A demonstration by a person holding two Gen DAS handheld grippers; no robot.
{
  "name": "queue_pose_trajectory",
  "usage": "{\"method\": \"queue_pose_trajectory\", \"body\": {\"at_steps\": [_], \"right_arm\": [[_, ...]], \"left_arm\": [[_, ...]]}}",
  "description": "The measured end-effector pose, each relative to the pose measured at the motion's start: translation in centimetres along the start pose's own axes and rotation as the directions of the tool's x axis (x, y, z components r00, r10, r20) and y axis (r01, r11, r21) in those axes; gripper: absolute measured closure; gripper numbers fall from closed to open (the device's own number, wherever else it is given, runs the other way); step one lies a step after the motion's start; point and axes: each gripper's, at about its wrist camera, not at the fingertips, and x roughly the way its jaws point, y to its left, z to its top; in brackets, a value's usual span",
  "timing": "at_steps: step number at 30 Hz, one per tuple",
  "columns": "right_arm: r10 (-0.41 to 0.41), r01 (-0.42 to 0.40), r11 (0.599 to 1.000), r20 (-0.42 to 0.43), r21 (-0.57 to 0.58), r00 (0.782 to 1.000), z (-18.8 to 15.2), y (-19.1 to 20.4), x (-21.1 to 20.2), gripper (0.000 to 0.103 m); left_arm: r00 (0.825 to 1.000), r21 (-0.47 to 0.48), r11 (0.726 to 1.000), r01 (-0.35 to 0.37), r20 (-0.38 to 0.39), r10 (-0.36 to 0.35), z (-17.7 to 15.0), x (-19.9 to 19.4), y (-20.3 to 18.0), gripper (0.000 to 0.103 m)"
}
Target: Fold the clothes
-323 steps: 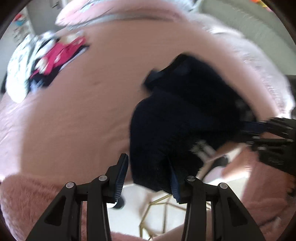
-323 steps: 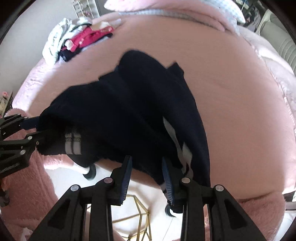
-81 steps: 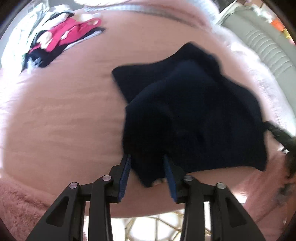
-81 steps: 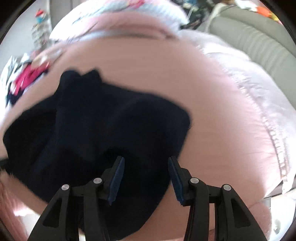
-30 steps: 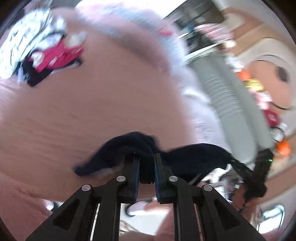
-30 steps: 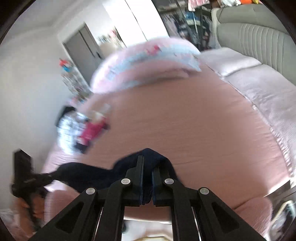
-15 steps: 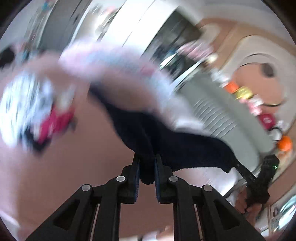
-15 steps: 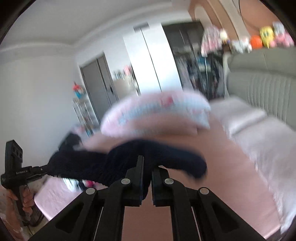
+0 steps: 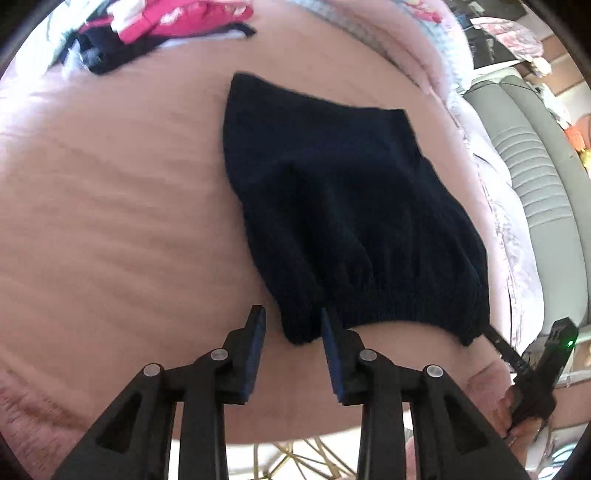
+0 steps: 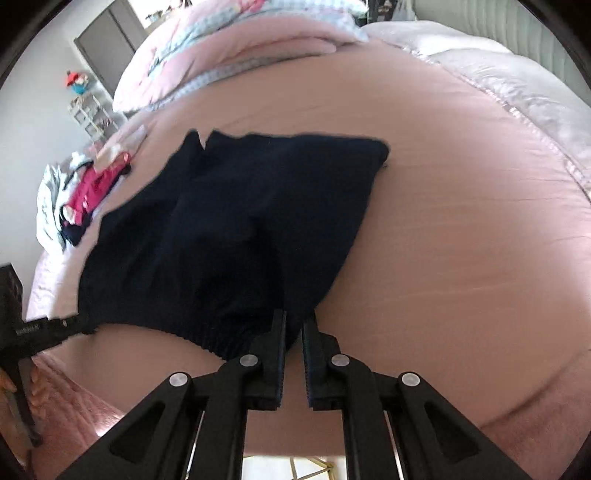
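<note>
Both grippers are pointed steeply down at the near edge of the pink bed (image 9: 110,206). The left gripper (image 9: 293,325) has just been opened, its jaws parted around a corner of the navy sweater (image 9: 343,206). The right gripper (image 10: 293,332) is kept clamped on the hem's other corner. The sweater is spread flat, ribbed hem nearest.

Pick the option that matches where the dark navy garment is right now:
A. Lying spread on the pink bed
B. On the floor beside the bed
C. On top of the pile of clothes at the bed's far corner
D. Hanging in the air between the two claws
A: the dark navy garment lies flat on the pink bed, its ribbed hem toward the cameras, apart from the pile of clothes.
</note>
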Motion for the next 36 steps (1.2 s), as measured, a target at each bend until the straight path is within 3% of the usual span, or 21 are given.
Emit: {"method": "queue_pose_trajectory", "body": {"at_steps": [5,7,9,12,15,18,21,22,24,27,28,29,30,31,33,36], "right_arm": [[-0.092,0.101,0.989,0.084,-0.107,0.992,1.0,0.4,-3.9,0.095],[-0.076,0.091,0.985,0.108,-0.143,0.991,2.8,0.8,-4.5,0.095],[-0.022,0.045,0.983,0.125,-0.18,0.992,5.2,2.3,-4.3,0.095],[0.003,0.028,0.96,0.111,-0.277,0.994,8.3,5.8,-1.1,0.095],[0.048,-0.033,0.946,0.039,-0.323,0.998,10.6,9.1,3.5,0.095],[0.085,-0.101,0.921,-0.058,-0.376,0.995,12.4,12.6,8.8,0.095],[0.073,-0.149,0.879,-0.181,-0.453,0.981,12.9,15.4,14.2,0.095],[0.042,-0.141,0.868,-0.212,-0.476,0.976,13.1,16.1,15.9,0.095],[-0.012,-0.097,0.857,-0.208,-0.506,0.978,13.6,16.7,18.1,0.095],[-0.001,-0.066,0.893,-0.149,-0.445,0.989,15.9,16.3,19.0,0.095],[0.005,-0.058,0.91,-0.128,-0.411,0.992,16.7,16.1,19.1,0.095],[0.013,-0.054,0.923,-0.109,-0.38,0.994,17.5,15.9,19.1,0.095],[0.023,-0.057,0.93,-0.095,-0.363,0.995,17.9,15.9,18.8,0.095],[0.043,-0.071,0.928,-0.085,-0.365,0.995,18.1,16.0,18.3,0.095],[0.084,-0.11,0.913,-0.082,-0.393,0.993,17.9,16.3,17.0,0.095],[0.036,-0.066,0.907,-0.08,-0.415,0.996,17.3,16.1,16.9,0.095]], "left_arm": [[0.992,0.171,0.985,-0.037,0.122,0.016,2.4,-4.0,-1.8,0.075],[0.989,0.193,0.98,-0.045,0.146,0.017,5.0,-3.8,-2.0,0.075],[0.987,0.188,0.978,-0.097,0.147,0.069,7.7,-2.3,-1.7,0.075],[0.991,0.172,0.98,-0.103,0.106,0.085,10.4,0.7,-0.9,0.078],[0.999,0.173,0.985,-0.024,0.05,0.016,11.3,3.5,-0.8,0.08],[0.999,0.193,0.98,-0.045,-0.009,0.048,11.3,6.4,-0.3,0.08],[0.997,0.203,0.976,-0.075,-0.01,0.078,12.1,7.4,1.2,0.09],[0.992,0.207,0.97,-0.127,0.016,0.126,12.7,7.2,1.6,0.09],[0.965,0.199,0.945,-0.26,0.094,0.246,14.3,6.7,2.9,0.09],[0.923,0.118,0.924,-0.364,0.175,0.342,16.4,6.0,5.5,0.09],[0.929,0.089,0.935,-0.343,0.182,0.323,16.8,5.7,6.2,0.09],[0.948,0.062,0.958,-0.28,0.177,0.266,17.1,5.5,6.9,0.09],[0.976,0.037,0.987,-0.159,0.157,0.152,17.1,5.1,7.4,0.09],[0.986,0.017,0.996,-0.085,0.146,0.082,17.0,4.9,7.7,0.09],[0.987,-0.002,0.998,-0.071,0.141,0.07,16.5,4.9,7.9,0.088],[0.993,0.002,0.998,-0.061,0.106,0.061,15.7,5.6,7.2,0.077]]}}
